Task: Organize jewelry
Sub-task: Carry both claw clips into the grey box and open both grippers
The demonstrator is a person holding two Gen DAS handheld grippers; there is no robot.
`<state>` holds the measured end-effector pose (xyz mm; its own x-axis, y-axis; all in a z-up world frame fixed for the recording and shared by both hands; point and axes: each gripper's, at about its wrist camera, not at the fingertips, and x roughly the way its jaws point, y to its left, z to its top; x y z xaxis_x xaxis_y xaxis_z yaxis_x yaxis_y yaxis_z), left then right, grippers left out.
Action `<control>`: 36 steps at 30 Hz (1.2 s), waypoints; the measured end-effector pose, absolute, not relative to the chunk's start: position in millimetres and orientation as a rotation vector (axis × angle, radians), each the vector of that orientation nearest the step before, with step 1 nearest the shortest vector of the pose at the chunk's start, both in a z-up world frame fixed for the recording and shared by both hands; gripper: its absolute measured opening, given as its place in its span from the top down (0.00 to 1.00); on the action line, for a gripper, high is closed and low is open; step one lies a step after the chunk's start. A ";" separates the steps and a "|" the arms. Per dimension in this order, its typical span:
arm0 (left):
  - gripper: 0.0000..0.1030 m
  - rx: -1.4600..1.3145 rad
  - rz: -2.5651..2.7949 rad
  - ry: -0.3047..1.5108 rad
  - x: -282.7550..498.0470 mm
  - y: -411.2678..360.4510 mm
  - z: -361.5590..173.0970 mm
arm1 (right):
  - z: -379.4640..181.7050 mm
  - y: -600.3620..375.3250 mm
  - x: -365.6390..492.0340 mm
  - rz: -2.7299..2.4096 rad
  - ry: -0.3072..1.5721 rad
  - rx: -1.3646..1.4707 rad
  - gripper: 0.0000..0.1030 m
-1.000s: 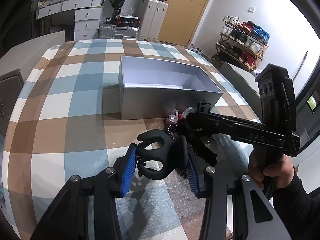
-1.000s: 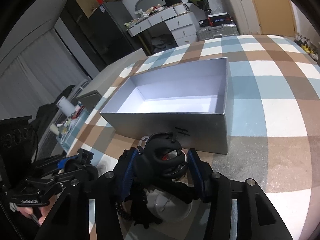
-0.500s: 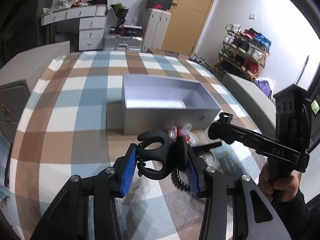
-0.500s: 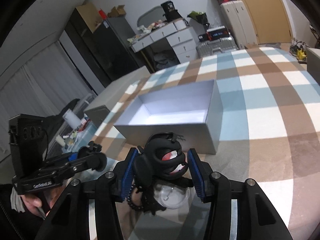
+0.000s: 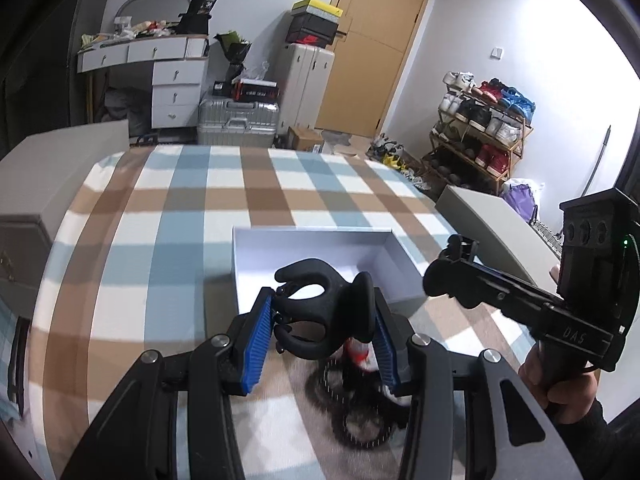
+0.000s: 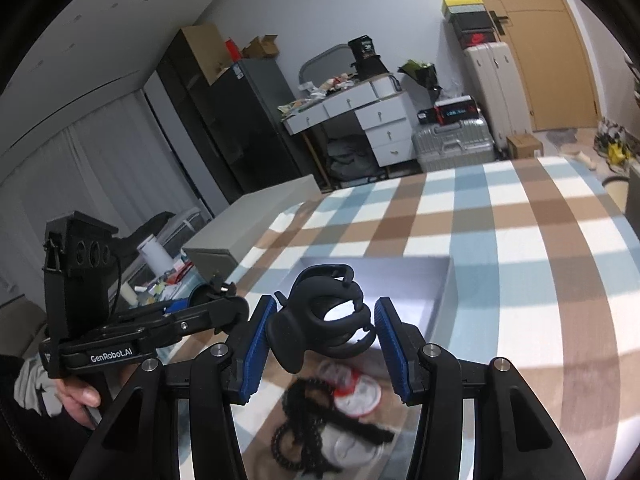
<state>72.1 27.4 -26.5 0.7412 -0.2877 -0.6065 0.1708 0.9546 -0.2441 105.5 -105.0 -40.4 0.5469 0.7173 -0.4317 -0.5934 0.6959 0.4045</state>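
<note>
Left tool [image 5: 324,330]: a black hair claw clip [image 5: 320,314] is clamped between its blue pads [image 5: 256,344]; it is held up above the counter, just in front of the box's near wall in the left wrist view.
Left tool seen from the right: its black body [image 6: 132,332] is shown at the left of the right wrist view, gripped by a hand [image 6: 78,394] below it.
Counter [image 5: 160,216]: it is covered by a cloth checked in blue, brown and white.
Box [image 5: 312,240]: an open, shallow white box is set on the cloth, long side toward the tools; nothing can be made out inside it.
Loose pieces on the cloth: a black coiled hair tie [image 5: 352,412] and a red and white clip [image 5: 360,354] are seen below the left tool, near the box's front wall; in the right wrist view a black coiled tie [image 6: 296,428], a red and white piece [image 6: 356,392] and a clear round item [image 6: 344,446] are lying together, blurred.
Right tool [image 6: 324,338]: a second black claw clip [image 6: 320,320] is gripped between its blue pads [image 6: 392,348], held clear of the counter, with the box behind it.
Right tool seen from the left: its black frame [image 5: 520,296] is stretched across the right of the left wrist view, held by a hand [image 5: 560,384] in a dark sleeve.
Room behind: a white drawer desk [image 5: 168,76], silver suitcases [image 5: 236,120], a wooden door [image 5: 372,44] and a shoe rack [image 5: 480,128] are seen beyond the counter.
</note>
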 end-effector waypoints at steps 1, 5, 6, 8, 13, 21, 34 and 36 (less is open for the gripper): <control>0.61 -0.172 -0.258 0.690 76.3 26.0 -25.6 | -39.2 -103.9 108.8 0.788 0.611 0.220 0.52; 0.61 -0.189 -0.269 0.698 95.8 22.2 -25.3 | -33.4 -99.4 125.9 0.800 0.604 0.223 0.52; 0.61 -0.193 -0.272 0.701 101.9 21.1 -26.9 | -32.7 -98.3 129.5 0.798 0.602 0.222 0.52; 0.61 -0.194 -0.272 0.712 110.8 18.5 -29.5 | -31.8 -94.9 138.4 0.798 0.603 0.219 0.52; 0.61 -0.200 -0.283 0.751 131.6 15.0 -39.9 | -38.3 -84.3 159.0 0.773 0.644 0.188 0.52; 0.61 -0.211 -0.299 0.823 139.6 12.4 -52.5 | -64.4 -69.8 176.1 0.712 0.722 0.108 0.52; 0.61 -0.281 -0.352 0.856 148.8 20.0 -57.9 | -73.2 -70.6 187.7 0.676 0.764 0.150 0.48; 0.58 -0.283 -0.340 0.858 148.9 22.1 -57.2 | -72.4 -74.3 186.5 0.685 0.756 0.180 0.47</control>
<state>148.9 22.1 -57.2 0.6060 -0.4023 -0.6863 0.1775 0.9093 -0.3764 186.5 -74.3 -72.4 0.5246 0.6308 -0.5717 -0.5066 0.7710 0.3858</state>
